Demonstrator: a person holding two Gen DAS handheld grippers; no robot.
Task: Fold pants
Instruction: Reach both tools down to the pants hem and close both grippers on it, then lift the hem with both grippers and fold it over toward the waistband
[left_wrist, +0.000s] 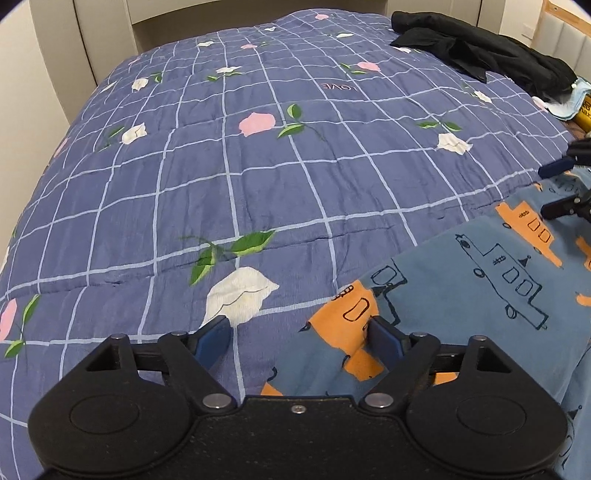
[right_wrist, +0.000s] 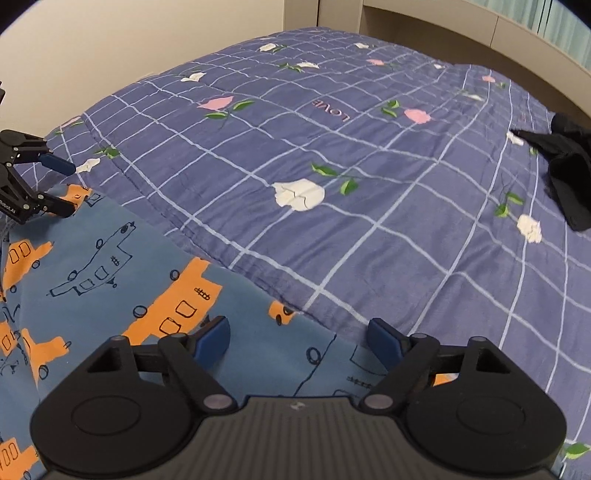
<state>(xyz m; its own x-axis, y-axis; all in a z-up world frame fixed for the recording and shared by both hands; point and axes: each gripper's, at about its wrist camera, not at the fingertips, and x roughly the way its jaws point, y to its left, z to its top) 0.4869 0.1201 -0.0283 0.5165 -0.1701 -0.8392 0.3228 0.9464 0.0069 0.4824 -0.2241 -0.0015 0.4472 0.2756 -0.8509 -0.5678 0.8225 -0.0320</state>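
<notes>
1. Pants (left_wrist: 461, 295) — blue, with orange vehicle print — lie on the checked floral quilt (left_wrist: 258, 166) covering the bed.
2. Left gripper (left_wrist: 299, 332): jaws apart, straddling one corner of the pants' edge, pads not pressing.
3. Right gripper (right_wrist: 295, 334): jaws apart over the other corner, fabric between them, no grip.
4. Black garment (left_wrist: 480, 55) lies well apart, at the quilt's far side.

R hand-held gripper (right_wrist: 297, 338) agape over pants (right_wrist: 110, 266) edge – on quilt (right_wrist: 369, 229).
</notes>
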